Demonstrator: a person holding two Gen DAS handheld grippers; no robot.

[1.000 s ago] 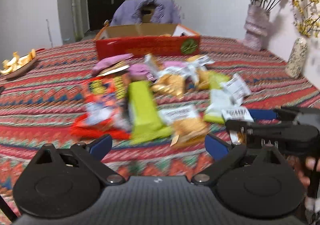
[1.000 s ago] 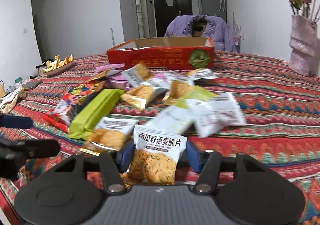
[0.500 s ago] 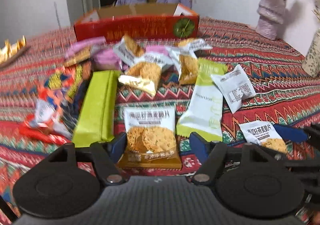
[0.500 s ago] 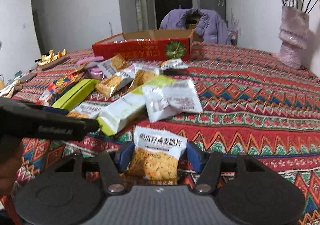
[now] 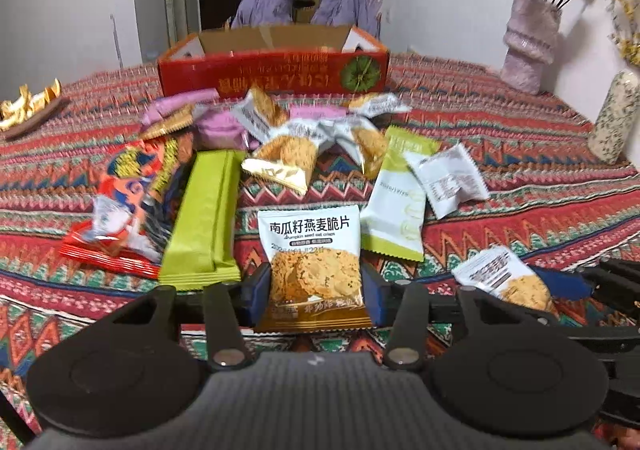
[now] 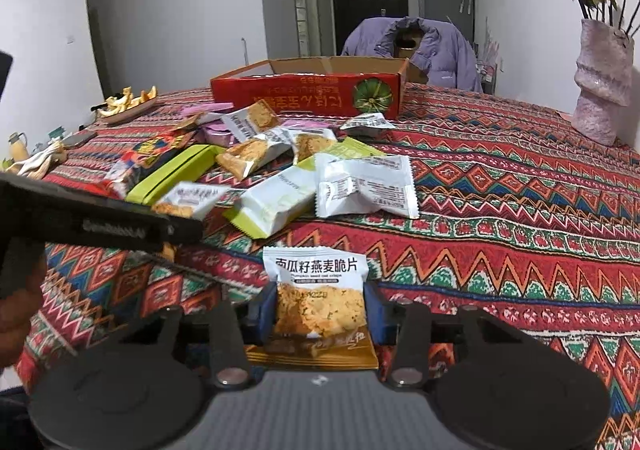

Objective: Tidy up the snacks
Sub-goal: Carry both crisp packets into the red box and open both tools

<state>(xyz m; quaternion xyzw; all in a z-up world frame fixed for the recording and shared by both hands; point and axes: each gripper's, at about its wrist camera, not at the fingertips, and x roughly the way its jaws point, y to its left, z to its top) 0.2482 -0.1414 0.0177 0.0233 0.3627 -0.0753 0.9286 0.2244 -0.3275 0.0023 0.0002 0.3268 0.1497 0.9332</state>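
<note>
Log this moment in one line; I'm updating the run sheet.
left tool: shut on oat crisp packet | right tool: shut on second packet | red box: open

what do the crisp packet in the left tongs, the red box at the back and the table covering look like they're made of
Crisp packet: looks like thin plastic film, glossy, with a crimped top edge and printed label.
Red box: looks like cardboard, with a plain brown inside and printed red outside.
Table covering: seems a woven or printed cloth, matte, with zigzag stripes; which one is unclear.

Black tongs [image 5: 316, 292] — blue pads [image 5: 260, 292], silver screws
</note>
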